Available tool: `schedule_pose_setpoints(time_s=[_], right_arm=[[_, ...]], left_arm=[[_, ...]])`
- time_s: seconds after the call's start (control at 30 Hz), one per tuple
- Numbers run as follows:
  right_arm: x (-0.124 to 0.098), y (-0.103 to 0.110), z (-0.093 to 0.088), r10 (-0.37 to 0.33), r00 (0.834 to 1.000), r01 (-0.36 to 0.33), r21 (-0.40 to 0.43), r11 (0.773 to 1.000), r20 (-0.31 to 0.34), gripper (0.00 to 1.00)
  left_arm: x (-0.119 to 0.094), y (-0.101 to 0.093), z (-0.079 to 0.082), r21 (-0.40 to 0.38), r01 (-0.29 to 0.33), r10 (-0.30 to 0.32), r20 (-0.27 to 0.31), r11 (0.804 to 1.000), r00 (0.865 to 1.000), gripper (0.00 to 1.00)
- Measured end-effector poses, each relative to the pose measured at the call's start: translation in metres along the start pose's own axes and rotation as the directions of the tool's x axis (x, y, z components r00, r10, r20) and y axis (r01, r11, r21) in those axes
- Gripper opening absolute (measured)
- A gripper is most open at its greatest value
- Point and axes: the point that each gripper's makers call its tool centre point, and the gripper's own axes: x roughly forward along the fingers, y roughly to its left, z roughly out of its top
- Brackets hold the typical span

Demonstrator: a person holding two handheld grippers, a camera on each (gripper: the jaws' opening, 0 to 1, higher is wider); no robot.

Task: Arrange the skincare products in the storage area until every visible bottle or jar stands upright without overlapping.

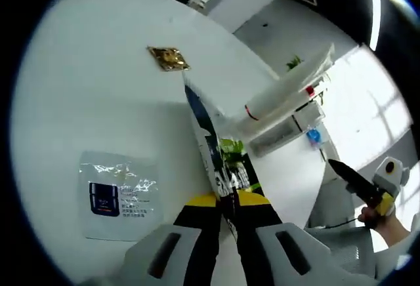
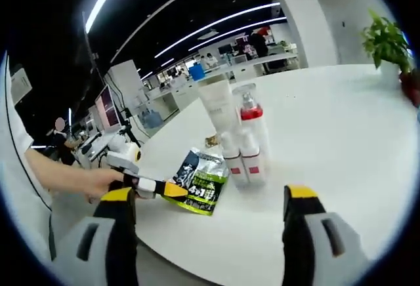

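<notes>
Now, risks by view.

Left gripper view, grip: the left gripper (image 1: 226, 217) has its jaws pinched on the lower edge of the green sachet (image 1: 223, 168), which is seen edge-on and rises away from the camera.
Left gripper view, neighbours: the sachet's far end comes close to the tubes (image 1: 279, 96) standing with caps down; whether it touches them I cannot tell.
Left gripper view, risk: a thin edge grip lets a floppy pack swing or slip, and a swing toward the tubes could topple them.
Left gripper view, surface: on the white surface (image 1: 98, 89) a clear sachet (image 1: 119, 195) lies flat near the gripper and a gold packet (image 1: 168, 58) lies well apart; both lie flat and may yet want attention.
Left gripper view, other arm: the right gripper (image 1: 367, 184) hangs off past the surface edge.

Right gripper view, jaws: the right gripper (image 2: 209, 201) has its jaws spread wide and empty, short of the goods.
Right gripper view, goods: the white tube (image 2: 220, 105) and the red-collared bottle (image 2: 251, 125) stand close together, with red-banded tubes pressed against their fronts.
Right gripper view, sachet: it sits at the surface edge, just beside the cluster.
Right gripper view, risk: released there, the pack may slide off the edge or lean on the tubes and overlap them; tall narrow items packed tight would fall together from one nudge.
</notes>
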Motion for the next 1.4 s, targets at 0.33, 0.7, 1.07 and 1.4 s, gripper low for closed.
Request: schedule_pose_setpoints(time_s=[0.33, 0.7, 1.07, 1.4], right_arm=[[0.000, -0.001, 0.000, -0.001, 1.000, 0.001, 0.005, 1.000, -0.002, 0.93], [0.000, 0.001, -0.001, 0.000, 1.000, 0.000, -0.004, 1.000, -0.008, 0.93], [0.000, 0.001, -0.001, 0.000, 1.000, 0.000, -0.002, 1.000, -0.006, 0.93], [0.000, 0.002, -0.001, 0.005, 1.000, -0.005, -0.002, 1.000, -0.009, 0.93]], left_arm=[[-0.003, -0.003, -0.001, 0.188, -0.013, 0.016, -0.012, 0.982, 1.000, 0.10], [-0.011, 0.002, -0.002, 0.310, -0.049, 0.062, -0.031, 0.949, 0.998, 0.25], [-0.020, 0.006, 0.000, 0.387, -0.088, 0.111, -0.039, 0.918, 0.993, 0.30], [-0.029, -0.003, 0.022, 0.477, -0.113, 0.123, 0.010, 0.871, 0.992, 0.36]])
